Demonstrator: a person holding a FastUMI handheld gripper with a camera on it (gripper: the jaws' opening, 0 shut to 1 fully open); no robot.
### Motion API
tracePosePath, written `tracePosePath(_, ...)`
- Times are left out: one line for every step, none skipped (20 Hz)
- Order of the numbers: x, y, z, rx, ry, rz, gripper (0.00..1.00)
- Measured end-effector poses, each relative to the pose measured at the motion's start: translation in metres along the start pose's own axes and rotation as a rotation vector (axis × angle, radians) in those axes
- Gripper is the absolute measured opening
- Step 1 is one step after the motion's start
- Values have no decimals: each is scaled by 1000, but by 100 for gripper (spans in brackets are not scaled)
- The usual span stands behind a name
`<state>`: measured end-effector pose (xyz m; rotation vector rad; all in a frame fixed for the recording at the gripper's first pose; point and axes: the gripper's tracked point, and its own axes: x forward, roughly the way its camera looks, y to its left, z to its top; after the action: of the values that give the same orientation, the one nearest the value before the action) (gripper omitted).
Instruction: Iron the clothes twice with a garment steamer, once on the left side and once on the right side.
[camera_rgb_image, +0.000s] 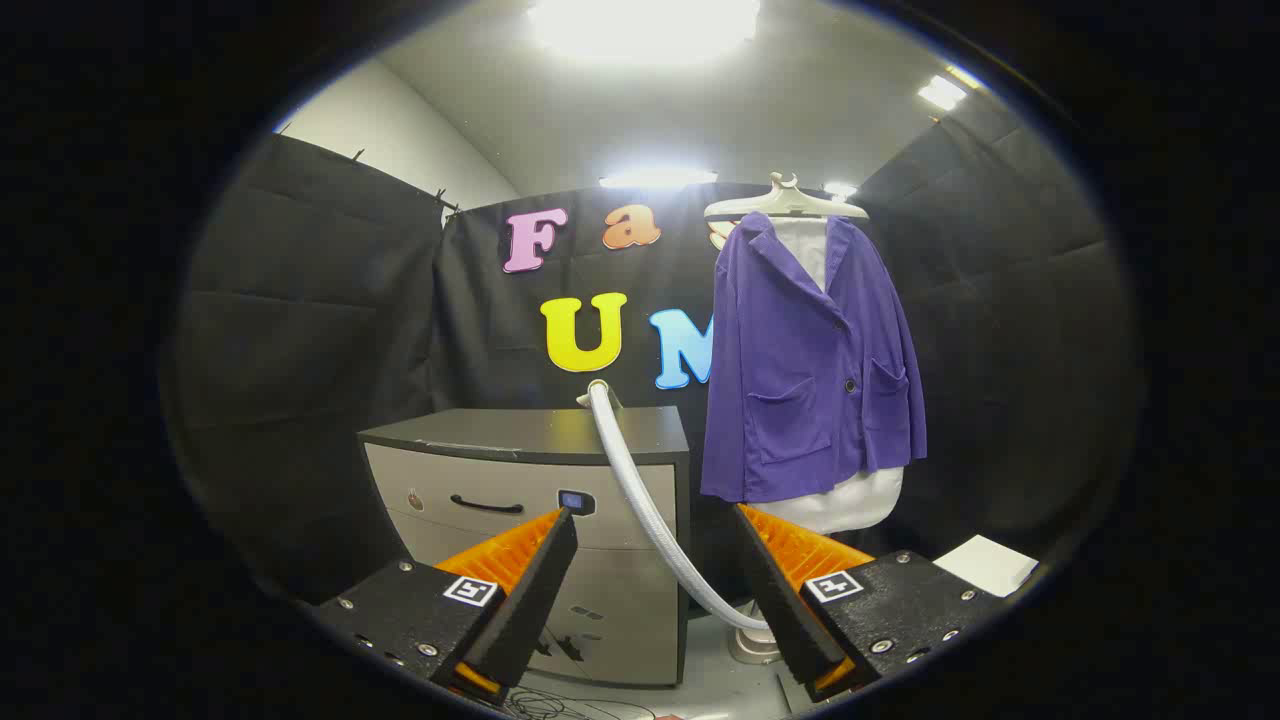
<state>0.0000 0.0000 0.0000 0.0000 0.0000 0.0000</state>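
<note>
While the gripper (655, 560) is hanging in mid-air with its 2 fingers spread wide apart and clamping nothing, the white steamer hose (640, 490) is running down through the gap between them, beyond the tips and not touching either. It is rising to a nozzle end (597, 392) that is resting on the top of the grey cabinet (520, 470), and curving down to a pale base (752, 640) on the floor near the right finger. The purple jacket (810, 370) is hanging over a white garment on a hanger (785, 200) to the right of the cabinet, well beyond the fingers, with its lower edge sitting just above the right finger in the view. I am judging that neither of the 2 passes has begun, since the steamer head is not in hand. The main risk is closing on the flexible hose instead of a firm part of the head: the hose would be bending and slipping, and a pull could be dragging the base over. Another risk is the right finger snagging the jacket hem while reaching in, setting the hanger swinging. How the nozzle end is seated on the cabinet is too small to tell.
</note>
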Motion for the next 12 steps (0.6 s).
tracePosePath(1,0,-1,3,4,0,95)
tracePosePath(1,-1,-2,5,8,-2,95)
tracePosePath(1,-2,-2,5,9,-5,95)
tracePosePath(1,-3,-1,4,8,-7,95)
tracePosePath(-1,-3,-2,4,7,-7,95)
tracePosePath(-1,-3,-1,4,7,-7,95)
tracePosePath(-1,-3,-2,5,7,-8,95)
tracePosePath(0,-4,-1,6,8,-9,95)
tracePosePath(-1,-4,-1,8,9,-9,95)
tracePosePath(-1,-4,-1,9,10,-8,95)
tracePosePath(-1,-5,-2,7,13,-9,95)
tracePosePath(-1,-6,-2,6,14,-10,95)
